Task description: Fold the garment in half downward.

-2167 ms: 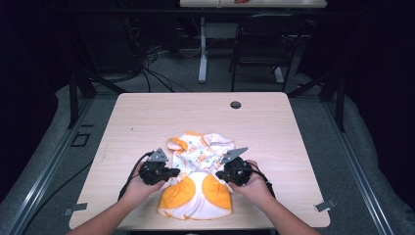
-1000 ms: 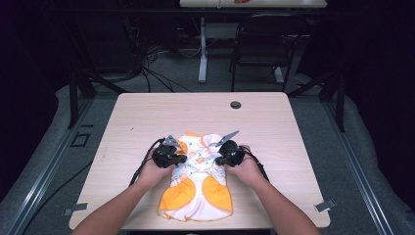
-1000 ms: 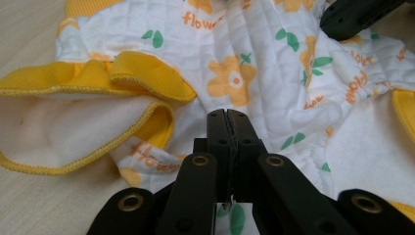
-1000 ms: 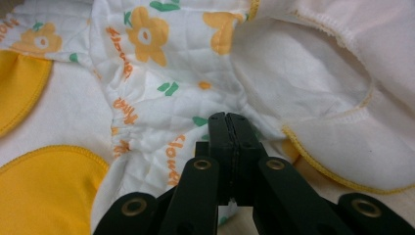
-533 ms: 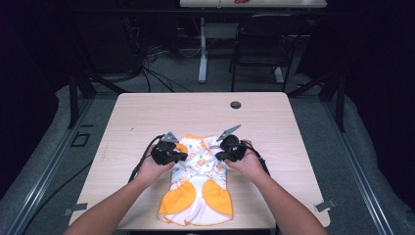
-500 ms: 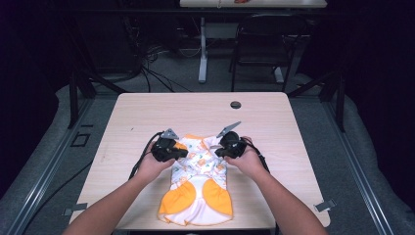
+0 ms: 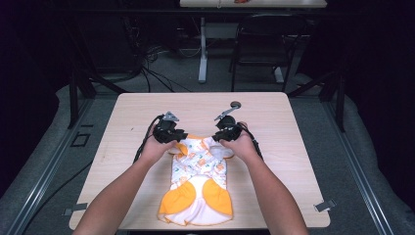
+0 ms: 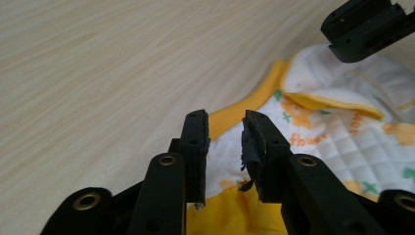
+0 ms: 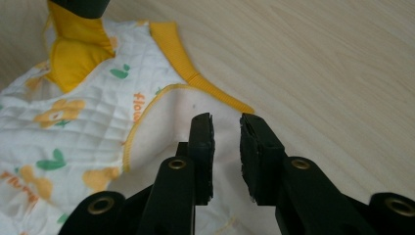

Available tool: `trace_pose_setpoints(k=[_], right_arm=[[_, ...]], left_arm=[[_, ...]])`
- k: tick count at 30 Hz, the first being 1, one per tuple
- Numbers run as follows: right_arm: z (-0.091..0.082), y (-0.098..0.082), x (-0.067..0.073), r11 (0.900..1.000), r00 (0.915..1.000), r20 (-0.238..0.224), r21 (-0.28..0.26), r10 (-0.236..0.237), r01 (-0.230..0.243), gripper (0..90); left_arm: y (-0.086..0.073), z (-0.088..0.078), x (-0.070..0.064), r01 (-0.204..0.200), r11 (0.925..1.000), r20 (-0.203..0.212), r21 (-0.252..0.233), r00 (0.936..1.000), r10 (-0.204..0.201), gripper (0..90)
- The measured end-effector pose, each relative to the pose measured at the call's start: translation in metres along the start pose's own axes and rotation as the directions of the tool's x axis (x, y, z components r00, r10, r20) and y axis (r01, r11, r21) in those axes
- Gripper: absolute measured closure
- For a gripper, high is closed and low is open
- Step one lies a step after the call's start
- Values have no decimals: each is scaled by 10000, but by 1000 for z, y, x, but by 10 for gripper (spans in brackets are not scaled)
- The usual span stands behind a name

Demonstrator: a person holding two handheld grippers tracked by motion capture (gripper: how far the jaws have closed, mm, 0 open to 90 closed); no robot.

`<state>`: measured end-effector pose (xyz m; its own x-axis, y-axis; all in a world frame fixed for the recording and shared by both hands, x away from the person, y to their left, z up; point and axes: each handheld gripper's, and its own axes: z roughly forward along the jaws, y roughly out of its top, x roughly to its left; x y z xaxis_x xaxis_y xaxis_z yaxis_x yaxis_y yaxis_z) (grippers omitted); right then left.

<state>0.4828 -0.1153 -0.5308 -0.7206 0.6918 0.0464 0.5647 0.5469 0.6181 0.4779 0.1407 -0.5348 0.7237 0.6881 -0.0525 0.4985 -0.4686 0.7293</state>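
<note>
A small quilted baby garment (image 7: 200, 181), white with orange flower print and orange trim, lies flat and lengthwise on the wooden table (image 7: 293, 122). My left gripper (image 7: 182, 138) hovers at its top left corner and my right gripper (image 7: 216, 139) at its top right corner. In the left gripper view the left gripper (image 8: 225, 122) has just been opening; its jaws stand apart over the orange collar edge (image 8: 230, 115), with no cloth between them. In the right gripper view the right gripper (image 9: 225, 122) has also just been opening, above the white lining (image 9: 161, 122), holding nothing.
A dark round grommet (image 7: 236, 104) sits in the table near its far edge. Bare wood lies to both sides of the garment. Beyond the table stand a chair (image 7: 264, 44), a table leg (image 7: 202, 54) and loose cables on the floor.
Both hands moved away from the person, drawing the garment's top edge out along the table. Both pairs of jaws then opened and let the cloth go.
</note>
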Motion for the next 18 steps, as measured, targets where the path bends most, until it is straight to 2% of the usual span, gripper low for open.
trace_pose_setpoints(k=[2,4,7,10,11,14,16,17,18], right_arm=[[3,0,-1,10000,10000,24,48,44,-44,722],[9,-2,-3,9995,9999,137,326,0,-4,698],[15,-5,-7,9988,9994,111,369,331,-335,667],[17,-6,-7,9985,9995,7,449,316,-316,650],[20,-6,-6,9985,9991,-2,325,433,-433,635],[22,-6,-5,9975,9997,92,680,211,-217,623],[23,-6,-5,9975,9996,117,660,243,-250,619],[27,-8,-2,9975,9979,203,321,617,-624,611],[25,-7,-5,9966,9994,173,762,296,-309,606]], left_arm=[[-2,5,4,153,9997,-40,168,9999,-153,681],[-5,10,8,408,9983,179,407,9990,-416,676],[-11,16,11,629,9957,244,677,9976,-647,639],[-13,18,13,644,9954,107,713,9978,-654,624],[-14,18,13,647,9948,61,789,9978,-654,610],[-15,20,14,659,9939,-6,885,9978,-661,594],[-16,21,14,668,9930,-42,973,9978,-667,590],[-17,22,13,638,9930,-49,996,9980,-637,589],[-18,23,13,625,9930,-33,1005,9980,-625,589]])
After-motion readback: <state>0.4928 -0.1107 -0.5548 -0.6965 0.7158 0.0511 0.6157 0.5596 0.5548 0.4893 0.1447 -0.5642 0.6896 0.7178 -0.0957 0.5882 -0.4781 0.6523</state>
